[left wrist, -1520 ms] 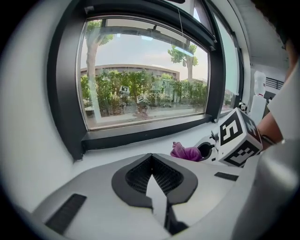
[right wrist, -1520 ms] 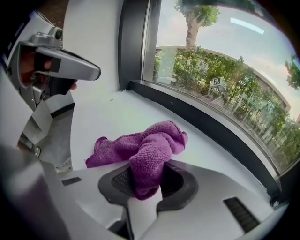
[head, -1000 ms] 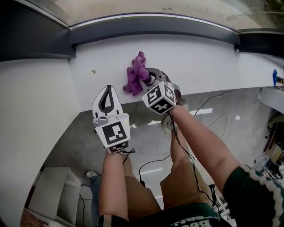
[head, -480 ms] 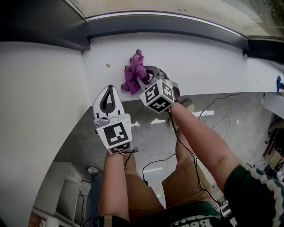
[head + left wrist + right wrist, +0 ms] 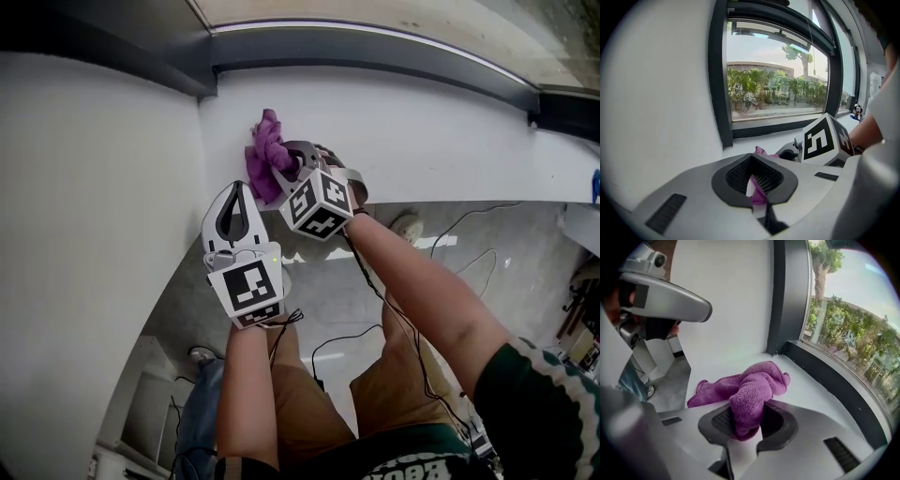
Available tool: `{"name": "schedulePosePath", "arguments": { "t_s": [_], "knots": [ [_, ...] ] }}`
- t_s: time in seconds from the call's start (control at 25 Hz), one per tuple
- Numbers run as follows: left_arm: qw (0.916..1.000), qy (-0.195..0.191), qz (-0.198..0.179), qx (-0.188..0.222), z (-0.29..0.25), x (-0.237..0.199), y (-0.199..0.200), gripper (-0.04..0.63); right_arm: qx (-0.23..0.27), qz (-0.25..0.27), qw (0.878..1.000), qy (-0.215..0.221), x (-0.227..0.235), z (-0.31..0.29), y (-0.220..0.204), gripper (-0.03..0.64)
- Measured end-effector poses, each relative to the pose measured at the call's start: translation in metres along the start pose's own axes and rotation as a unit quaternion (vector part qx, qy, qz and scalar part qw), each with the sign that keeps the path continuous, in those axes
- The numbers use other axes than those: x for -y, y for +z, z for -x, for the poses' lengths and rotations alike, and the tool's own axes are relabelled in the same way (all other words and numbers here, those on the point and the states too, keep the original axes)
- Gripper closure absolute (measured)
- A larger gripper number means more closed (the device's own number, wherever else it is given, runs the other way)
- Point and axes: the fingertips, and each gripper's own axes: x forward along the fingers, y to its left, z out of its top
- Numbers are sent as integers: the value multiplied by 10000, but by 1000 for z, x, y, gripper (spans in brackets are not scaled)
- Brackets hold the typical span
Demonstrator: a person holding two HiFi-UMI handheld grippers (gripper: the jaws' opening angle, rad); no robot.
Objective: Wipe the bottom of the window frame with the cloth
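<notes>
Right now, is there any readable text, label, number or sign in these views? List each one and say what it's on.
No text reads whole.
White print on the person's dark green shirt: cut off at the picture's edge, unreadable.
Left black-and-white marker cube and right black-and-white marker cube: square patterns only, no letters or numbers.
Outdoor signs beyond the glass: too small to read.

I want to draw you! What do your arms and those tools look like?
The left tool and right tool are light grey with dark pads. Each carries a white cube with black square markers. Thin black cables trail back. The right sleeve is dark green with white trim.
</notes>
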Motion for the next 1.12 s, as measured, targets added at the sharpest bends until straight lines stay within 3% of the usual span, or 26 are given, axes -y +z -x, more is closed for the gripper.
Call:
{"name": "schedulePosePath", "arguments": {
  "t_s": [0.56, 1.12],
  "knots": [
    [9997, 223, 40, 35, 13, -27, 4, 588, 243, 628, 9965, 497, -30, -38, 55, 514],
    [9997, 162, 200, 28, 13, -29, 1, 588, 413, 574, 9957, 600, -34, -37, 62, 512]
  ]
}}
